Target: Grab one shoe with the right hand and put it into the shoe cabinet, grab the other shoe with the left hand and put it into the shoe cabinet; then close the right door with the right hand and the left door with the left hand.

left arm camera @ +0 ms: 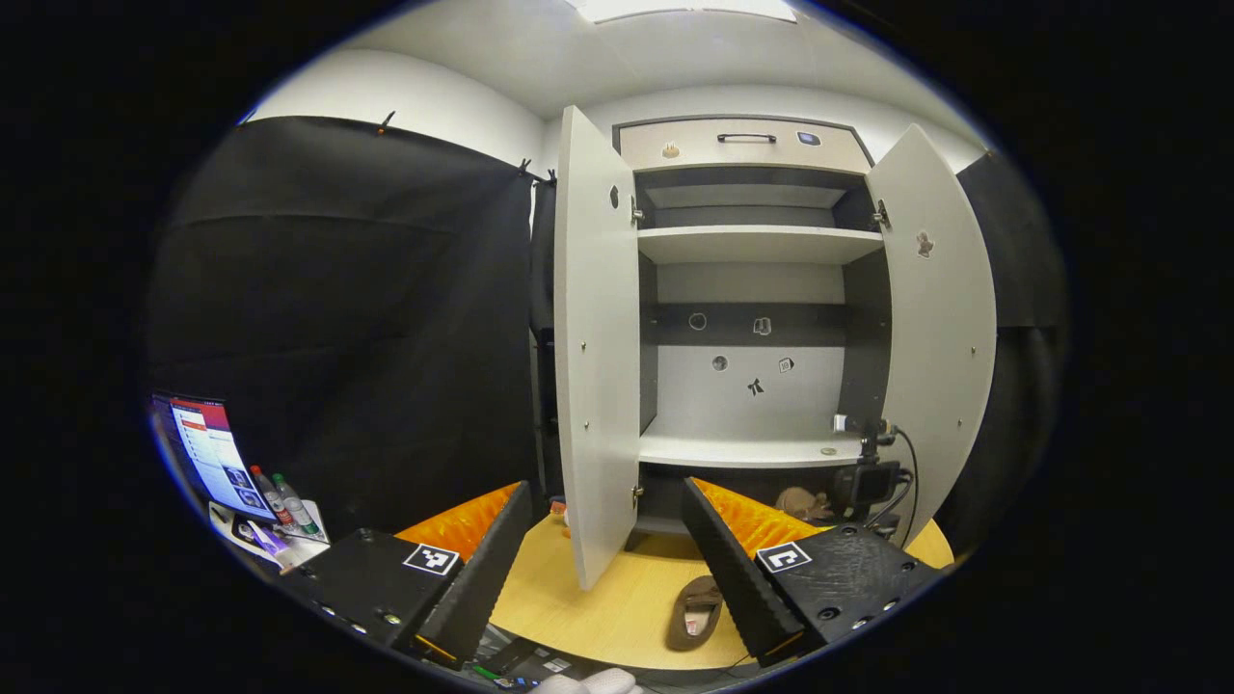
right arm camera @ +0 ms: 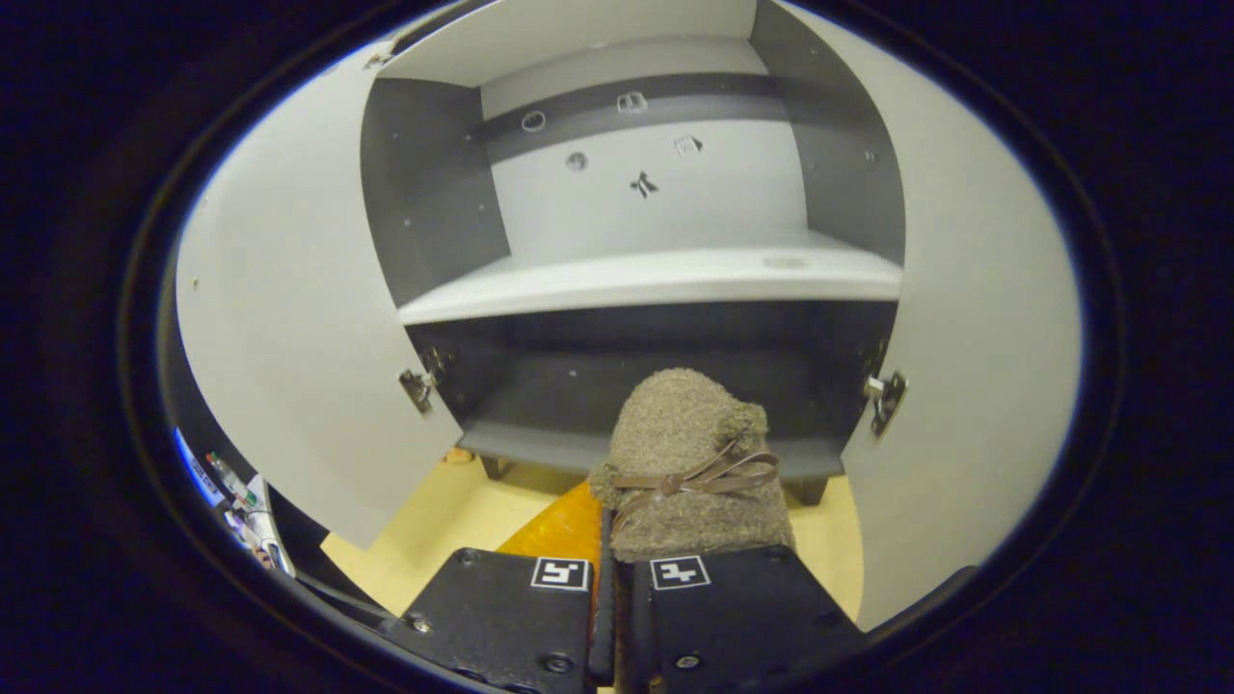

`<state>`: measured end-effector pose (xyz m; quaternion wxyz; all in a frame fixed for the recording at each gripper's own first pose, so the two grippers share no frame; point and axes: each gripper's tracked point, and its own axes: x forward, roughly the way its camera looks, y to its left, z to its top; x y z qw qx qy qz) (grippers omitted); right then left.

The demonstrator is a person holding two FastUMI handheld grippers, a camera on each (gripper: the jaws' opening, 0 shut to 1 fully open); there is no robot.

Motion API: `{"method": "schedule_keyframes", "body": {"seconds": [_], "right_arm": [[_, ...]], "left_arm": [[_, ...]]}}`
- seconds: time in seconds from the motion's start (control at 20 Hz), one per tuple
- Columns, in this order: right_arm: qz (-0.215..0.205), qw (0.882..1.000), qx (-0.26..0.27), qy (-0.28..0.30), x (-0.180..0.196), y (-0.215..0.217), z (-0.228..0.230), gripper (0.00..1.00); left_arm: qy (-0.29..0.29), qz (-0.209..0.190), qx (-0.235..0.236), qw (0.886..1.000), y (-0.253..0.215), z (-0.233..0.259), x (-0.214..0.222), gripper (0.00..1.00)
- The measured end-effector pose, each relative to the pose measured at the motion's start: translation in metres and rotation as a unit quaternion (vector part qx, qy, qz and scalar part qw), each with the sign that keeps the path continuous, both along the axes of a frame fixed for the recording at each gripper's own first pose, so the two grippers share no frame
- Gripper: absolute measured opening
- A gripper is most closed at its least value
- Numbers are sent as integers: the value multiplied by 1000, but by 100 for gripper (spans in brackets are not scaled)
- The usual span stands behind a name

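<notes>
At the back of the booth stands the shoe cabinet [left arm camera: 752,289], both doors swung wide: the left door [left arm camera: 596,347] and the right door [left arm camera: 940,318] flank pale shelves and a dark bottom compartment [right arm camera: 656,381]. On the wooden floor [left arm camera: 598,598] before the cabinet, seen in the left gripper view, one brown slipper [left arm camera: 696,611] lies with its opening up, between the left gripper's fingers. That left gripper [left arm camera: 607,549] hangs spread wide, its fingers apart and touching nothing. Farther off in the same view, the right gripper [left arm camera: 868,477] sits low at the cabinet's mouth with the other slipper [left arm camera: 803,502] beside it. Seen in the right gripper view, the right gripper [right arm camera: 613,540] is pinched together on the heel of this fuzzy, bow-trimmed slipper [right arm camera: 689,463], whose toe points into the bottom compartment. A screen [left arm camera: 207,448] and two bottles [left arm camera: 284,496] sit at far left.
</notes>
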<state>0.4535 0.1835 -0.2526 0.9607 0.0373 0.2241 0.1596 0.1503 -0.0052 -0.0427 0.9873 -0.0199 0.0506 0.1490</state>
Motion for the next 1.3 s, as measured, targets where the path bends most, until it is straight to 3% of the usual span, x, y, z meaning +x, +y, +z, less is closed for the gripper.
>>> {"method": "schedule_keyframes", "body": {"seconds": [0.05, 0.3, 0.55, 0.6, 0.65, 0.8, 0.85, 1.0, 1.3], "right_arm": [[-1, 1000, 0, -16, 6, 2, 15, 10], [-5, 998, 16, -62, 44, 5, 86, 10], [-33, 995, 12, -88, 105, 8, 135, 10], [-38, 995, 15, -92, 117, 9, 143, 10], [-43, 995, 11, -92, 130, 8, 149, 10], [-61, 994, -5, -89, 168, 3, 157, 10], [-66, 994, -11, -83, 182, 3, 155, 10], [-83, 996, -10, -42, 215, 4, 142, 11], [-95, 992, -72, 41, 241, 1, 102, 9]], "left_arm": [[-1, -1, 1, 1000, -2, 1, 0, 96], [-4, 3, 7, 1000, -3, 3, 0, 96], [1, 7, 8, 1000, -3, 0, 1, 96], [3, 7, 7, 1000, -3, -2, 1, 100], [5, 7, 7, 1000, -3, -1, 2, 96], [4, 10, 8, 1000, 0, -1, 4, 96], [4, 11, 5, 1000, 0, -2, 4, 100], [5, 17, 0, 1000, 3, -5, 5, 96], [21, 29, -6, 999, 11, -19, 4, 96]]}}
